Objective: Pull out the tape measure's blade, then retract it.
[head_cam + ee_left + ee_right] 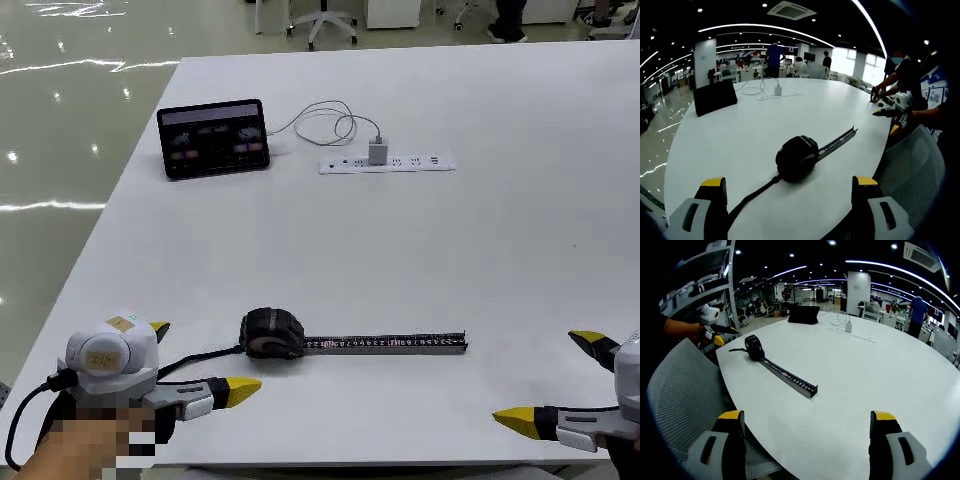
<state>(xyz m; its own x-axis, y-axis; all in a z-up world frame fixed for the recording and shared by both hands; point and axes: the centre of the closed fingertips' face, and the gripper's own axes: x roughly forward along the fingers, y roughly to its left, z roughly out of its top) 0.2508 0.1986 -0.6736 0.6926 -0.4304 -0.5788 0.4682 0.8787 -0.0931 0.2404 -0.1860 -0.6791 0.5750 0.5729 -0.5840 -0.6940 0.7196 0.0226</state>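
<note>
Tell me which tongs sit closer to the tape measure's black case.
The left tongs: they sit just beside the case, while the right tongs are out past the extended blade's far tip.

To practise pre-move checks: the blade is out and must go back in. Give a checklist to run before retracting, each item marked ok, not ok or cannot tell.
1. The blade lies out, flat on the table: ok.
2. The left gripper is open, near the case: ok.
3. The right gripper is open, apart from the blade's tip: ok.
4. A gripper holds the case: not ok.
5. Whether the blade is locked: cannot tell.
6. The tablet and power strip lie far from the blade: ok.
</note>
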